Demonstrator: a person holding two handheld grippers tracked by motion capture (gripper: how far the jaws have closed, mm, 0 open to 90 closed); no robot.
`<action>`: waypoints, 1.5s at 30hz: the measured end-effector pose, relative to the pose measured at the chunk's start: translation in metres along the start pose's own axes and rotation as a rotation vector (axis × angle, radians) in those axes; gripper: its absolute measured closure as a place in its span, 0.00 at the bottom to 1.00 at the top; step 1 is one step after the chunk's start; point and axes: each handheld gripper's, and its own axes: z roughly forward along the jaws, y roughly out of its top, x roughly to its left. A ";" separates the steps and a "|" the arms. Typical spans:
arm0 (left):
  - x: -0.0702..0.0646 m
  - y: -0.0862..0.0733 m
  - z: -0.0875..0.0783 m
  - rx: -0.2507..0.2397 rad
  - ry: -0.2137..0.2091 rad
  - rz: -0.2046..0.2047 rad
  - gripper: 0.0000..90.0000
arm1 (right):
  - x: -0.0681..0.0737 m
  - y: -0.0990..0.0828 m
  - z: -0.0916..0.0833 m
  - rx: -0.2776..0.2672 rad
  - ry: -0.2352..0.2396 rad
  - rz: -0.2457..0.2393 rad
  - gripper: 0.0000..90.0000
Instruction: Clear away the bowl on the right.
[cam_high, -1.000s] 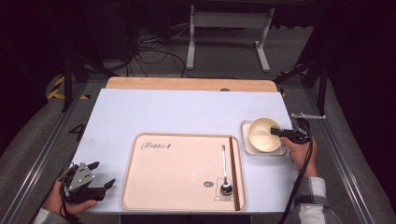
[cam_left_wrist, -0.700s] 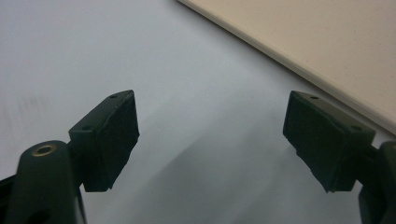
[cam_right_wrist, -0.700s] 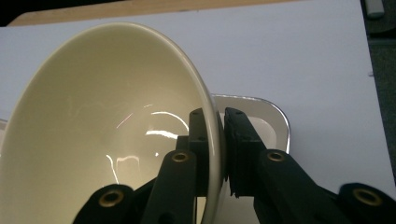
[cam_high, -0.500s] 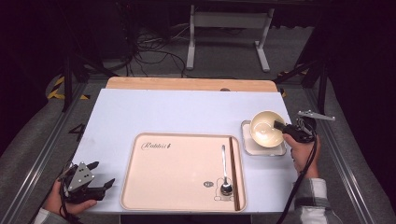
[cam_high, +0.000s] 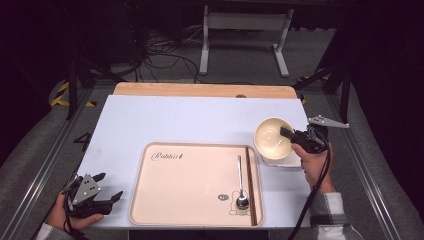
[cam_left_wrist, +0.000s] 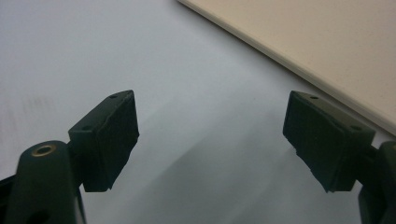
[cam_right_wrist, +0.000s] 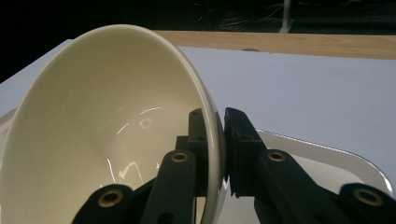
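While the left gripper (cam_high: 102, 192) rests at the desk's (cam_high: 175, 120) near left corner, jaws wide apart and empty, a spoon (cam_high: 241, 182) lies on the tray (cam_high: 190, 185). By the right edge, the right gripper (cam_high: 290, 134) pinches a tilted cream bowl's (cam_high: 272, 137) rim, above a white dish (cam_high: 287, 161).

Your right gripper (cam_high: 287, 133) pinches the rim of a glossy cream bowl (cam_high: 272, 138), one jaw inside, one outside. The bowl is tilted, its opening turned up and to the left of the jaws, raised over a white square dish (cam_right_wrist: 327, 156) lying beneath and just beyond the tool's tips
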 end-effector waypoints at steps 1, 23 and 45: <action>0.000 0.000 0.000 0.000 0.000 0.000 0.21 | 0.005 0.001 0.002 0.004 0.013 -0.008 0.91; 0.000 -0.004 -0.003 0.001 0.005 -0.011 0.21 | 0.089 -0.007 0.078 0.159 0.149 -0.161 0.90; -0.002 -0.017 -0.017 0.015 0.040 -0.046 0.21 | 0.104 -0.015 0.133 0.243 0.158 -0.145 0.92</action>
